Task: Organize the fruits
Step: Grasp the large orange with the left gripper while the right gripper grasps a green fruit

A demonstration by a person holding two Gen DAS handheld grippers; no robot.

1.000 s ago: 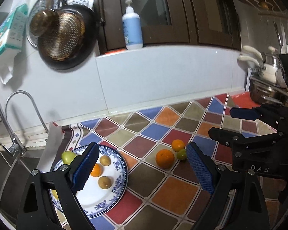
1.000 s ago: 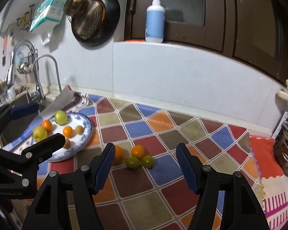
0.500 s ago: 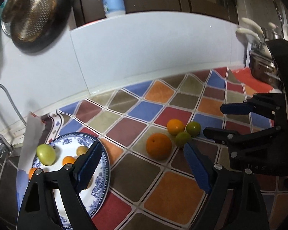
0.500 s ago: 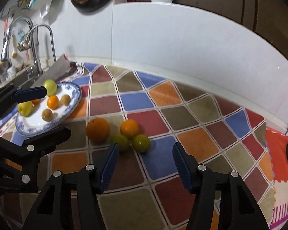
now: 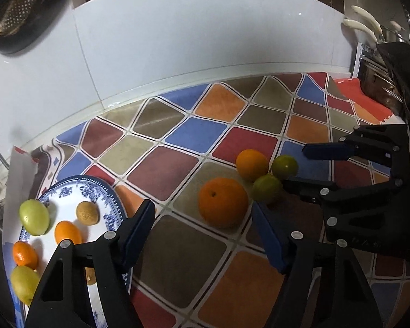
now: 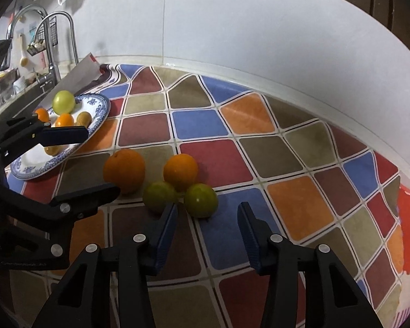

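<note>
On the counter [image 5: 177, 246], beside the blue-patterned plate [image 5: 114, 213], lie a large orange [image 5: 222, 202], a small orange [image 5: 251, 164] and two green fruits. Left tongs [image 5: 202, 227] are closing, empty, just short of the large orange. Right tongs [image 6: 207, 229] are closing, empty, near one green fruit [image 6: 201, 199].

Left wrist view: the blue-patterned plate [image 5: 114, 207] was partly covered by the left gripper's near finger; one small brown fruit [image 5: 89, 275] showed only as a sliver behind it. The hanging pan [image 5: 16, 19] was cut off at the top edge. Right wrist view: a yellowish fruit [image 6: 52, 149] sat half hidden under the left gripper's finger. Items by the faucet [image 6: 54, 43] were too small to identify.
</note>
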